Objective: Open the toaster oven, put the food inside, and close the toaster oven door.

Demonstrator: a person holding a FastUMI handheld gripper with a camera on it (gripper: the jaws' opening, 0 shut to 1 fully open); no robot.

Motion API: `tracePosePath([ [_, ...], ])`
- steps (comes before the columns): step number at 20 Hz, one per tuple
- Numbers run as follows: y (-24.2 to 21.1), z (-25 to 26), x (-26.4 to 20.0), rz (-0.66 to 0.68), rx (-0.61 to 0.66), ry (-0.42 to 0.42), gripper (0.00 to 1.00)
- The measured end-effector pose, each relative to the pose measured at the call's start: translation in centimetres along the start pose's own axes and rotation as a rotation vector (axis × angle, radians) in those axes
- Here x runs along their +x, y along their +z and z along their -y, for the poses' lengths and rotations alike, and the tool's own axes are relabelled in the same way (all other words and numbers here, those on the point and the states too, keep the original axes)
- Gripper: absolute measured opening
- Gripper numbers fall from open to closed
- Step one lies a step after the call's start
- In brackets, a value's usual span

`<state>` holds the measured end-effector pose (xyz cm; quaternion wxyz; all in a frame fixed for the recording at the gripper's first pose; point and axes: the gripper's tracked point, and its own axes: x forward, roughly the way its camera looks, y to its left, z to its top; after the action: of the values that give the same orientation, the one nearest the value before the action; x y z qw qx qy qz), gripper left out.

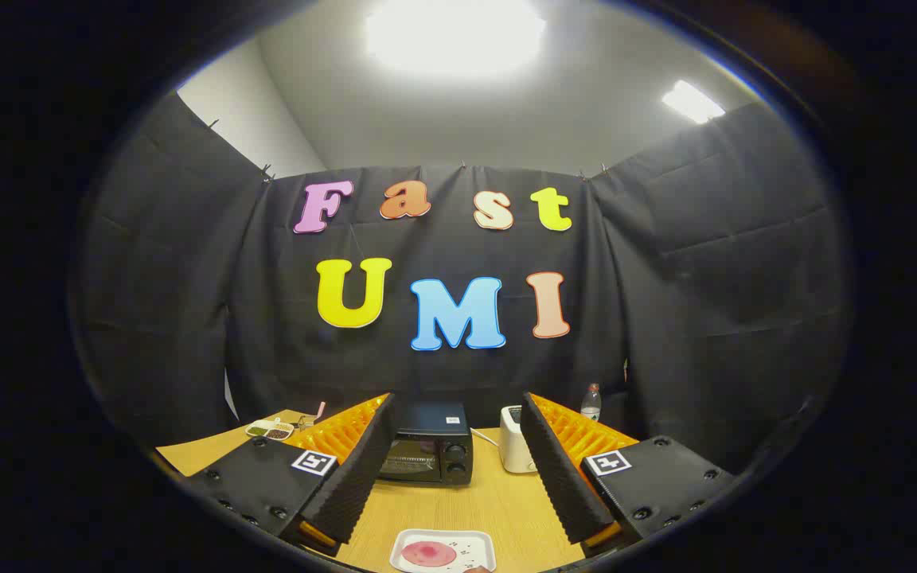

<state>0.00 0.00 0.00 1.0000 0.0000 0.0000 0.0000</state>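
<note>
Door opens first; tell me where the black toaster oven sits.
The black toaster oven sits on the wooden table, beyond the open gripper, left of the white toaster.

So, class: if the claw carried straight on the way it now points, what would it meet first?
Most likely the toaster oven, door shut, which stands beyond the open claw across bare table. The white tray lies low between the fingers, probably under that line. Depth is hard to judge.

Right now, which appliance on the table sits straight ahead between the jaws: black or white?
The black toaster oven, between the open jaws; the white appliance stands beside it.
</note>
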Motion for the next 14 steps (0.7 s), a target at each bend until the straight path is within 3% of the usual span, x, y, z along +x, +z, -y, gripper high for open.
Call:
tracePosePath([
  [14,-0.7,-1.9,0.9,-0.026,-0.003,0.024,0.98],
])
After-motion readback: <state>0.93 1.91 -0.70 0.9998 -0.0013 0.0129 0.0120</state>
